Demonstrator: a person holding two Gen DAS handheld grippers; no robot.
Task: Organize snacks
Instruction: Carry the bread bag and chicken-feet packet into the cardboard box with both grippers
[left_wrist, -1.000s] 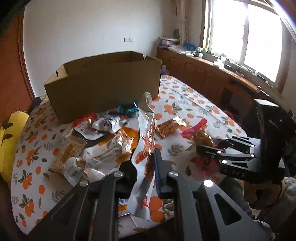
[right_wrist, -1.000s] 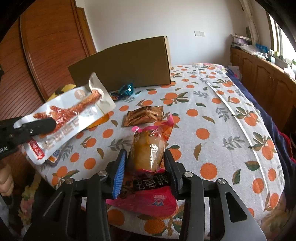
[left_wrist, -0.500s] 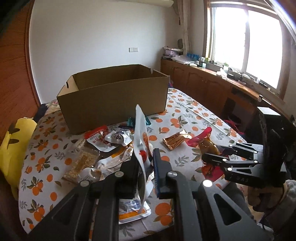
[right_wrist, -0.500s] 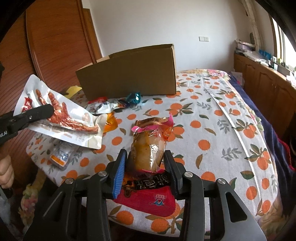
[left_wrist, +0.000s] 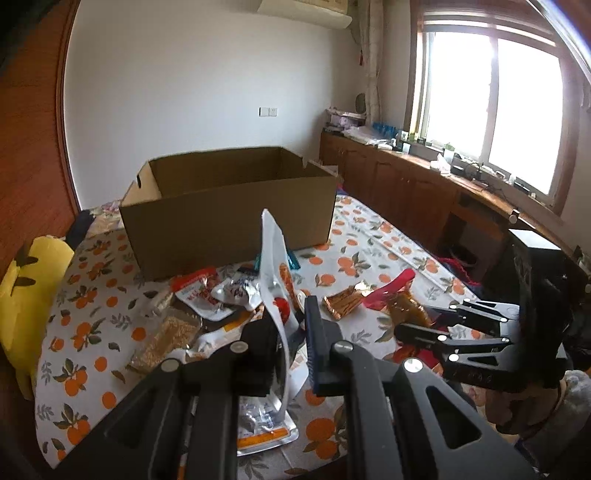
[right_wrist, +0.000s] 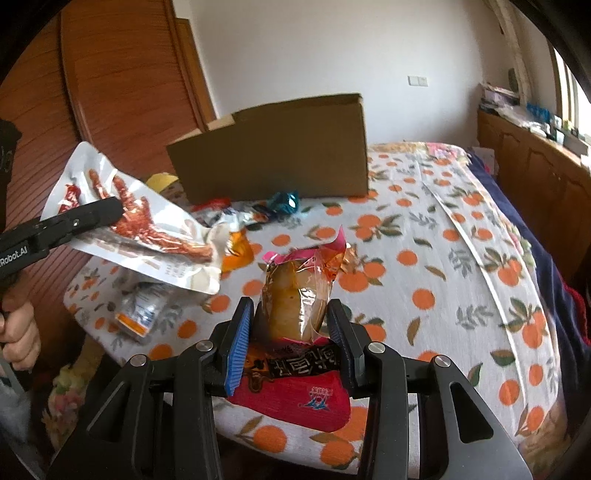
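My left gripper (left_wrist: 290, 317) is shut on a white pouch (left_wrist: 275, 266) printed with red chicken feet, held edge-on above the snack pile. The right wrist view shows that pouch (right_wrist: 147, 229) tilted in the air at the left. My right gripper (right_wrist: 291, 325) is shut on a brown snack packet with a pink and red wrapper (right_wrist: 295, 299), just above the table's near edge. From the left wrist view, this gripper (left_wrist: 454, 332) and its packet (left_wrist: 406, 312) sit at the right. An open cardboard box (left_wrist: 229, 221) stands at the back of the table.
The table's orange-print cloth (right_wrist: 424, 240) carries loose snacks: a red-and-white packet (left_wrist: 195, 291), a silver one (left_wrist: 236, 291), a grain bar bag (left_wrist: 166, 339), a golden wrapper (left_wrist: 343, 301) and a teal candy (right_wrist: 286, 201). A yellow plush (left_wrist: 22, 295) lies at the left edge. Wooden cabinets (left_wrist: 406, 192) line the right wall.
My left gripper has risen with the pouch, which has swung from facing the camera to edge-on. The right gripper keeps its packet and has barely shifted.
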